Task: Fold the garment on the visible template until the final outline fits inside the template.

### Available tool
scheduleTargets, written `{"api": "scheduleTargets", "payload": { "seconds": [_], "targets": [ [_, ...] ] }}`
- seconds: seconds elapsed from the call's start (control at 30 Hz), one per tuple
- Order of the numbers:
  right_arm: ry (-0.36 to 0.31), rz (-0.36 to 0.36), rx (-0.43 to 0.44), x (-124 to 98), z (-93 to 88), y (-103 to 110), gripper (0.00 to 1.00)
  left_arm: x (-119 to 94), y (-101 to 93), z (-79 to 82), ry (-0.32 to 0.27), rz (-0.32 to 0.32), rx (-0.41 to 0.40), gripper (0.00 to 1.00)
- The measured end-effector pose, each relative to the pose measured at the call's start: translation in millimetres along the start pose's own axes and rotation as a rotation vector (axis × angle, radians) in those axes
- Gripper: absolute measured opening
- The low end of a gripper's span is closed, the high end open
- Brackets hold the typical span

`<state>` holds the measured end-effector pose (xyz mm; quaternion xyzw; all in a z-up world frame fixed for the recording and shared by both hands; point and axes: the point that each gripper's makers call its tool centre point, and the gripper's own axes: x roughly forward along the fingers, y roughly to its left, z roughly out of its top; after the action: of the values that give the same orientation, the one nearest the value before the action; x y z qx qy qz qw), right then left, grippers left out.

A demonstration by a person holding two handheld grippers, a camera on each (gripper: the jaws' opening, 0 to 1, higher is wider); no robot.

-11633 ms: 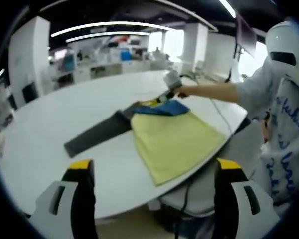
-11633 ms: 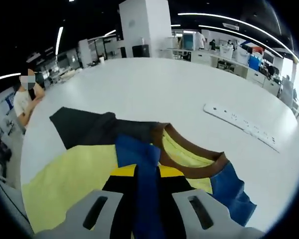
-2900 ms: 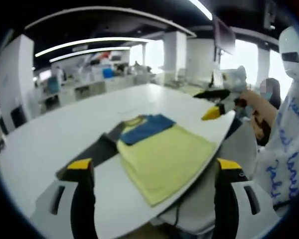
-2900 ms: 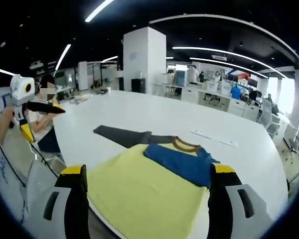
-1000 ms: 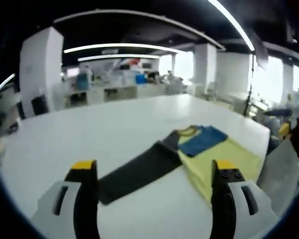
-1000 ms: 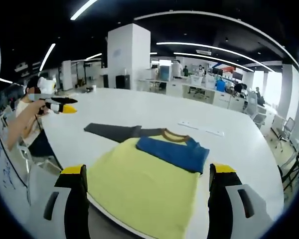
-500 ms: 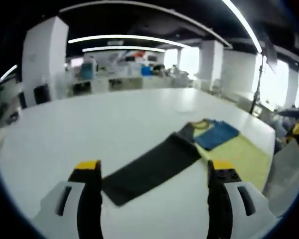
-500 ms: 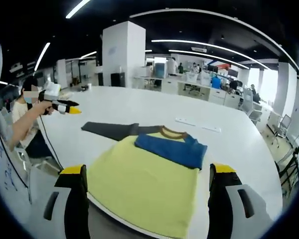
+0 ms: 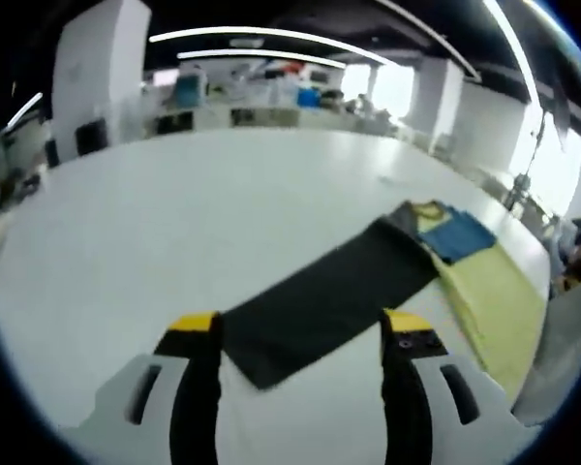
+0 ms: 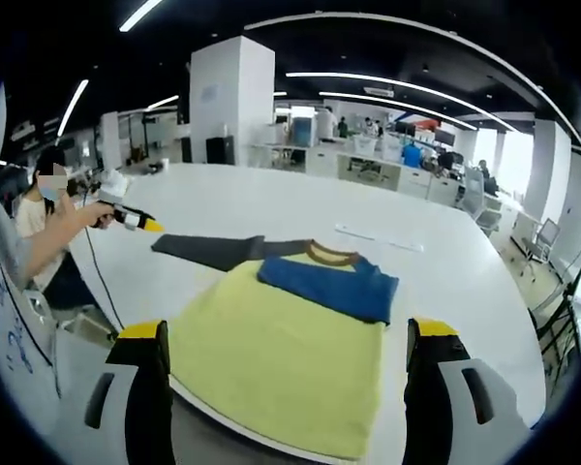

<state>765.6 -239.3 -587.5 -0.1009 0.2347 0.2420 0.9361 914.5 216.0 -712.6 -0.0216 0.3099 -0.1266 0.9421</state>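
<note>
Garment (image 9: 484,281): a yellow shirt with one blue sleeve (image 9: 462,234) folded across its chest and one dark sleeve (image 9: 324,300) stretched out flat on the white bench (image 9: 174,213).

Left gripper view. The dark sleeve runs as a long strip from the collar (image 9: 424,209) at upper right down to its cuff end, which lies just ahead of the left gripper (image 9: 298,334) and between the lines of its two jaws. The jaws stand apart, released, with nothing between them. The strip's long axis slants across the view, so the cuff is the nearest part. The cloth reads as soft, matte and limp; the bench as smooth and hard.

Right gripper view. The yellow body (image 10: 281,363) lies directly ahead of the right gripper (image 10: 283,339), hem nearest, brown collar (image 10: 331,255) farthest. The blue sleeve (image 10: 329,286) crosses the chest; the dark sleeve (image 10: 208,252) sticks out to the left, where the left gripper (image 10: 136,221), held in the person's hand (image 10: 102,208), sits near its cuff. The right jaws are spread and empty. Judged from this, the left gripper is the nearer to the unfolded sleeve. No template outline can be made out.
</note>
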Motion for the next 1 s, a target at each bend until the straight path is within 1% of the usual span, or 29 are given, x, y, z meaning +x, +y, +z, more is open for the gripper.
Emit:
{"api": "scheduleTargets", "payload": {
  "seconds": [0.1, 0.2, 0.4, 0.47, 0.5, 0.57, 0.67, 0.83, 1.0],
  "targets": [
    [0.0, 0.001, 0.007, 0.5, -0.6, 1.1, 1.0, 5.3, 12.4, -2.3, 0.007, 0.029, -0.015, 0.56],
    [0.011, 0.003, 0.006, 1.3, -3.5, 1.7, 1.0, 11.6, 26.5, -0.8, -0.001, 0.07, -0.034, 0.51],
    [0.013, 0.0, 0.016, 1.6, -4.6, 1.1, 1.0, 24.1, 40.1, -2.5, 0.01, 0.097, -0.063, 0.41],
    [0.014, -0.003, 0.019, 1.8, -5.6, -0.3, 1.0, 28.5, 42.4, -7.4, 0.036, 0.104, -0.069, 0.4],
    [0.015, -0.004, 0.02, 1.7, -6.1, -0.7, 1.0, 29.7, 44.7, -9.1, 0.044, 0.118, -0.071, 0.41],
    [0.016, -0.004, 0.022, 1.2, -7.0, -1.2, 1.0, 31.5, 50.9, -14.0, 0.069, 0.147, -0.041, 0.43],
    [0.014, -0.011, 0.026, 0.3, -7.5, -2.4, 1.0, 36.0, 57.6, -16.0, 0.072, 0.152, -0.054, 0.43],
    [0.026, -0.015, 0.03, 0.4, -11.8, -2.7, 1.0, 42.9, 67.3, -18.7, 0.086, 0.167, -0.072, 0.34],
    [0.022, -0.017, 0.037, 0.3, -11.9, -2.1, 1.0, 45.9, 71.0, -21.2, 0.105, 0.178, -0.078, 0.3]
  ]
}}
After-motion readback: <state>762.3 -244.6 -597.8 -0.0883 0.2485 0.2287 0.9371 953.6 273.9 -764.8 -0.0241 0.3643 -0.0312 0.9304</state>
